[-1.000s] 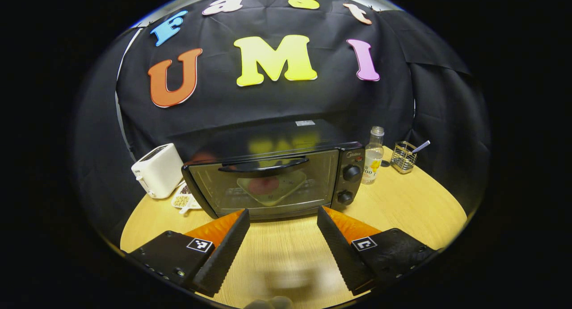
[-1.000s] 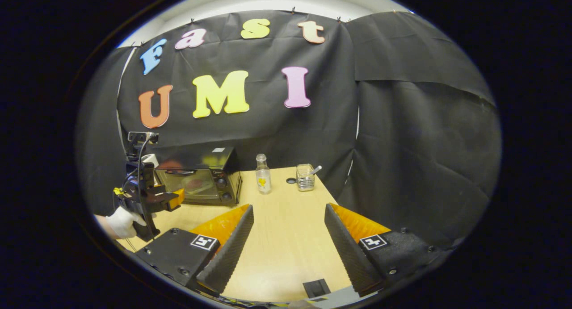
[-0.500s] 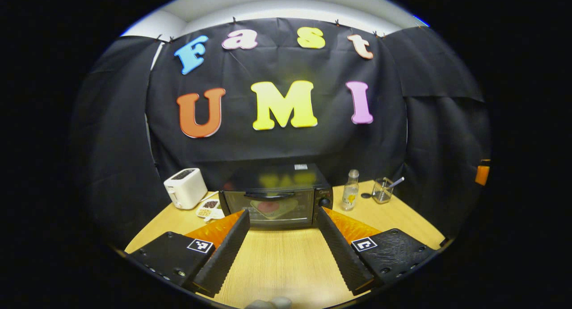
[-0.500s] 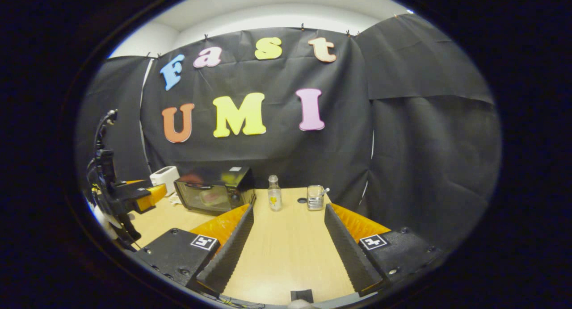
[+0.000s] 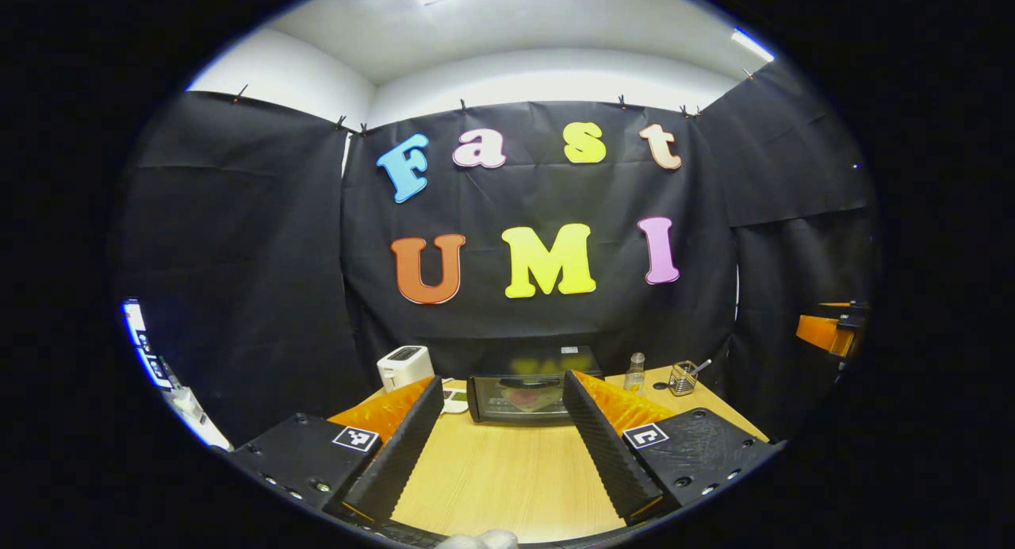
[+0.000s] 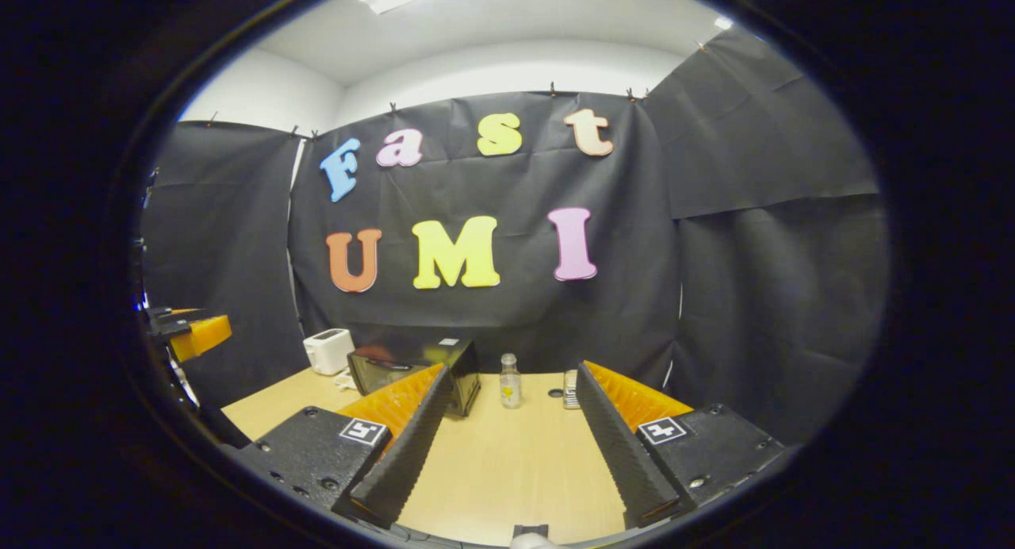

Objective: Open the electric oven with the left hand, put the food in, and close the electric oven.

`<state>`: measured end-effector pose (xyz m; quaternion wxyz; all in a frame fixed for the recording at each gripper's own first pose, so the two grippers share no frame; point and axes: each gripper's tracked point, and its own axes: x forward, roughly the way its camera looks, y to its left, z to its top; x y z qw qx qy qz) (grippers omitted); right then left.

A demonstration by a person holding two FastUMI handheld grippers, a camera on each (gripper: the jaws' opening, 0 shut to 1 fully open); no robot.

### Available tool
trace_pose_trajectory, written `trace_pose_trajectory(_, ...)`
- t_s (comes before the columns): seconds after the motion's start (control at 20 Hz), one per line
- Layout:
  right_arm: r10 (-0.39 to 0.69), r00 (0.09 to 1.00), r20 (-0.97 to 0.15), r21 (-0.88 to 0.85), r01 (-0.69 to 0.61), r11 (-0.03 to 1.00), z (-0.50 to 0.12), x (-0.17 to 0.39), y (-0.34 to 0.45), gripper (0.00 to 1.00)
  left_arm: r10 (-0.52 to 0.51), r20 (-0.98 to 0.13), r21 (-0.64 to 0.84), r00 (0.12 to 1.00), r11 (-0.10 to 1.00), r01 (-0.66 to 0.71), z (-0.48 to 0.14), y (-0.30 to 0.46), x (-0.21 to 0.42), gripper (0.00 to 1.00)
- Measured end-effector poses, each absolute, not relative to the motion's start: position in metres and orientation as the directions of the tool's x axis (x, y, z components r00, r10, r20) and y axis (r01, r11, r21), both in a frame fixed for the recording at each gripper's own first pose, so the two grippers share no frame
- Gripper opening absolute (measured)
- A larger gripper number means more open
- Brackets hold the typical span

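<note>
Both tools are held well back from the far end of the wooden counter (image 5: 507,477), and neither one is touching anything.

In the left gripper view, the left tool (image 5: 503,442) has its fingers spread wide apart with nothing between them, only bare counter showing in the gap. Straight ahead, at the far edge of the counter against the black cloth wall, stands the electric oven (image 5: 523,394). Its glass door is shut, the dark handle runs across the top of the door, and through the glass something reddish on a pale plate (image 5: 527,398) sits inside. Just left of the oven lies a small white dish (image 5: 454,401) and beyond that a white toaster (image 5: 404,366). To the right of the oven stands a clear bottle (image 5: 633,372), then a small wire holder (image 5: 682,378) with a utensil poking out of it. At the far right edge of this view an orange part of the right tool (image 5: 829,332) shows.

In the right gripper view, the right tool (image 6: 507,454) is likewise released, its fingers parted over empty wood. From here the oven (image 6: 396,366) sits to the left, partly hidden behind the tool's left finger, with the toaster (image 6: 329,351) beyond it and the bottle (image 6: 510,382) near the middle. At the left edge, the left tool (image 6: 194,332) hangs in the air, well apart from the oven.
</note>
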<state>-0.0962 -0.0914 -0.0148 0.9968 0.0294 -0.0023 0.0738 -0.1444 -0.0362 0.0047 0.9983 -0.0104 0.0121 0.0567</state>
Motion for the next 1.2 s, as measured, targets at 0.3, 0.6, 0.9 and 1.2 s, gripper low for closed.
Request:
trace_pose_trajectory(0.3, 0.098, 0.995, 0.007, 0.062, -0.099, 0.993, -0.019, -0.116, -0.082, 1.00, 0.065, -0.007, -0.013, 0.998, 0.998, -0.065, 0.007, -0.025, -0.151, 1.00)
trace_pose_trajectory(0.6, 0.029, 1.000, 0.001, 0.040, -0.029, 0.999, -0.013, -0.126, -0.080, 0.96, 0.023, 0.000, -0.041, 1.000, 0.999, -0.023, 0.009, -0.021, -0.142, 0.96)
trace_pose_trajectory(0.9, 0.003, 1.000, 0.017, 0.029, -0.004, 1.000, -0.008, -0.131, -0.065, 1.00, -0.026, 0.008, -0.040, 1.000, 0.999, 0.027, 0.009, -0.020, -0.140, 0.96)
trace_pose_trajectory(1.2, 0.014, 1.000, 0.023, 0.016, -0.014, 1.000, -0.002, -0.136, -0.044, 1.00, -0.031, 0.010, -0.048, 0.999, 0.998, 0.031, 0.010, -0.003, -0.143, 1.00)
